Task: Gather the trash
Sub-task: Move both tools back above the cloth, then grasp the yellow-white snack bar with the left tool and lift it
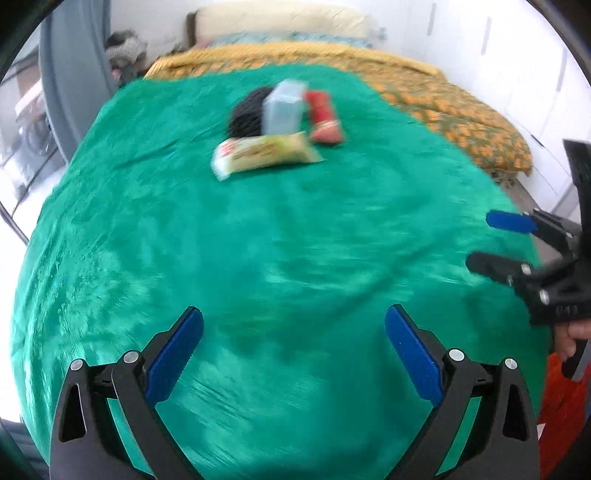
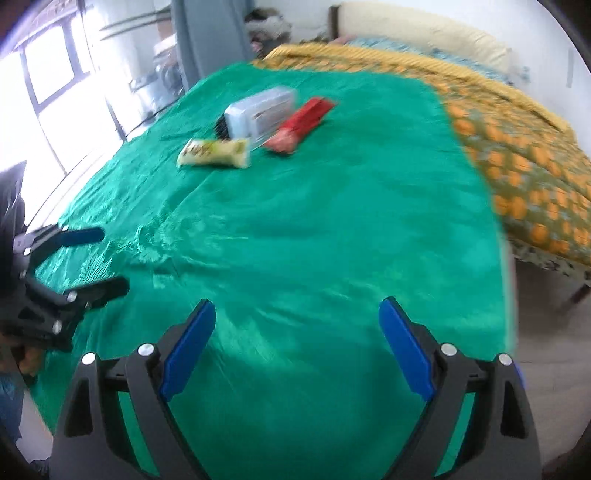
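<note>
A green sheet (image 1: 280,240) covers the bed. At its far middle lie a yellow-white snack wrapper (image 1: 264,153), a red wrapper (image 1: 325,116), a pale blue box (image 1: 283,107) and a black object (image 1: 245,112). The same pile shows in the right wrist view: yellow wrapper (image 2: 214,152), red wrapper (image 2: 301,125), blue box (image 2: 258,110). My left gripper (image 1: 293,325) is open and empty, well short of the pile. My right gripper (image 2: 297,317) is open and empty too. The right gripper also shows in the left wrist view (image 1: 480,240), and the left gripper in the right wrist view (image 2: 110,258).
An orange-patterned blanket (image 1: 461,118) lies along the bed's far and right side, with a cream pillow (image 1: 280,20) at the head. A grey curtain (image 1: 74,70) and window (image 2: 55,74) stand on the left. Bare floor (image 2: 554,350) shows on the right.
</note>
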